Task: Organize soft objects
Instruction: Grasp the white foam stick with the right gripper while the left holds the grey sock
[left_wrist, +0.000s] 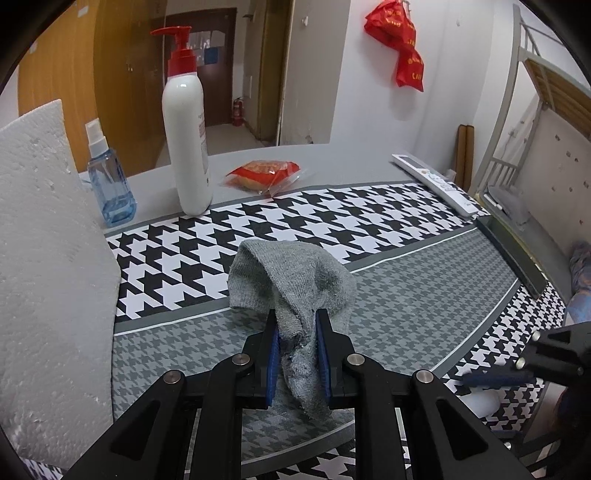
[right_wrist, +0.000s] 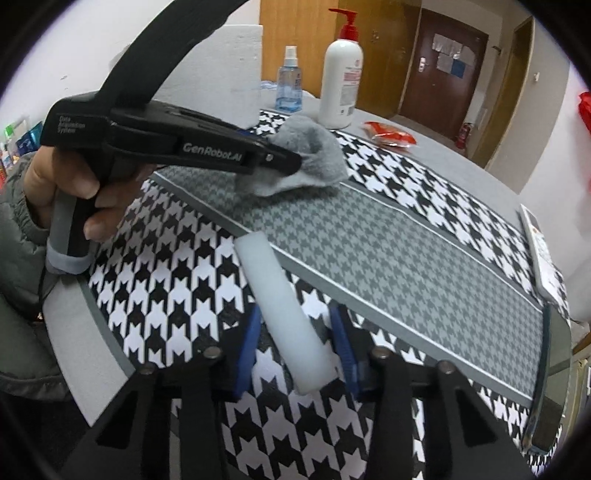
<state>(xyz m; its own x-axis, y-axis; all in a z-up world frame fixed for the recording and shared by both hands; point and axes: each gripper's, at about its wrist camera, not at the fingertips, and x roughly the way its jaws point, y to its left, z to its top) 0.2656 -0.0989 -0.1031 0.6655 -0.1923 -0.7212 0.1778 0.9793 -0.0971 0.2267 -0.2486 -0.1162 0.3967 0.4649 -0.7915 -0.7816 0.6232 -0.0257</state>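
Houndstooth-covered counter (right_wrist: 388, 266) in a dormitory room. Left tongs (left_wrist: 297, 332) clenched on a grey sock (left_wrist: 295, 280), bunched at centre. Right tongs (right_wrist: 295, 332) straddle a white foam bar (right_wrist: 284, 306) near the edge, pads apparently short of it. Grasping step; next, squeeze and lift.

I get even, soft indoor light in both views, with only faint shadows on the worktop (left_wrist: 406, 295). Fisheye bending curves its stripes, and black vignette fills the corners. Motion blur smears the right hand-held gripper (left_wrist: 491, 378) at the left view's right edge.
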